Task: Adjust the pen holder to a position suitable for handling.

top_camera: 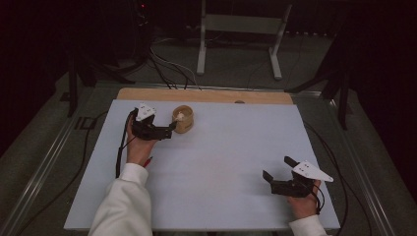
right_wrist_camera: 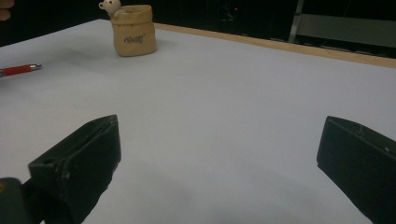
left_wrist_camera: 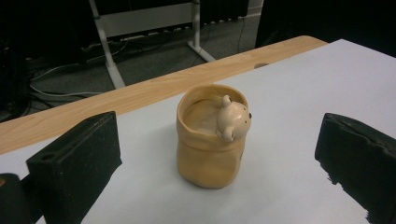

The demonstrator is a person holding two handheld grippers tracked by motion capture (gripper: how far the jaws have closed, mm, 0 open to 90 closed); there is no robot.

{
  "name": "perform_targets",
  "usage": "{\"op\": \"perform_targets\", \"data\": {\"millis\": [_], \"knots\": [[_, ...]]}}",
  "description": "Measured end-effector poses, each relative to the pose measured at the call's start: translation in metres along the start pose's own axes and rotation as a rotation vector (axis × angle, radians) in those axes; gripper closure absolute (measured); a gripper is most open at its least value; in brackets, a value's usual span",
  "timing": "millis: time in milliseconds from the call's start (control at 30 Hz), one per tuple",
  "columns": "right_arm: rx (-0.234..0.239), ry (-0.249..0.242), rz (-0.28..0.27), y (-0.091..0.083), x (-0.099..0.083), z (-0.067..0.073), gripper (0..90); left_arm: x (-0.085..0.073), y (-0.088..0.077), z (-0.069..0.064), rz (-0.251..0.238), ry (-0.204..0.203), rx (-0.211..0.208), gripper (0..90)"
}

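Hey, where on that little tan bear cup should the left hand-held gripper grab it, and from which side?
Grip the tan bear cup across its plain lower body, below the folded rim. It stands upright on the white table mat, squarely ahead of the left hand-held gripper, whose jaws are open wider than the cup. Probably come straight in level, avoiding the bear head protruding at the rim.

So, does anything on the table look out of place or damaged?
Nothing stands out. The bear cup stands upright and looks whole between the open left hand-held gripper jaws; a red pen lies flat on the table.
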State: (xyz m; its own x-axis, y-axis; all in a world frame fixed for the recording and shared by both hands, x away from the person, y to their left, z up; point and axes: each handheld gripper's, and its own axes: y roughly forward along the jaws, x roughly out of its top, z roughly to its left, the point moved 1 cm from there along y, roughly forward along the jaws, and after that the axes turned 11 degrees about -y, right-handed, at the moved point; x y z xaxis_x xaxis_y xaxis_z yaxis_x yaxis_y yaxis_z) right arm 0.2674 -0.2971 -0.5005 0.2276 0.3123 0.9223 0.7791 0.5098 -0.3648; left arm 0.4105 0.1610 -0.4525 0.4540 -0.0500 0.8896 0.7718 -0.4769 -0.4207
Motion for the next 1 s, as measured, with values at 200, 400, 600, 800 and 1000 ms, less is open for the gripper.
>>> {"op": "perform_targets", "data": {"millis": [200,400,600,800,1000], "knots": [[0.002,0.002,-0.001,0.0,0.0,0.0,0.2,0.002,0.013,-0.005,0.016,0.007,0.0,0.8],[0.002,0.004,-0.001,0.0,0.0,0.0,0.2,0.001,0.03,-0.013,0.046,0.026,-0.002,1.7],[0.002,0.007,-0.004,0.0,0.0,-0.001,0.2,0.0,0.044,-0.021,0.061,0.039,0.01,4.2],[0.003,0.008,-0.002,0.0,0.0,-0.001,0.2,-0.003,0.058,-0.025,0.098,0.062,0.038,15.8],[0.005,0.011,-0.003,0.0,0.0,-0.002,0.2,-0.007,0.068,-0.027,0.117,0.101,0.062,45.2]]}}
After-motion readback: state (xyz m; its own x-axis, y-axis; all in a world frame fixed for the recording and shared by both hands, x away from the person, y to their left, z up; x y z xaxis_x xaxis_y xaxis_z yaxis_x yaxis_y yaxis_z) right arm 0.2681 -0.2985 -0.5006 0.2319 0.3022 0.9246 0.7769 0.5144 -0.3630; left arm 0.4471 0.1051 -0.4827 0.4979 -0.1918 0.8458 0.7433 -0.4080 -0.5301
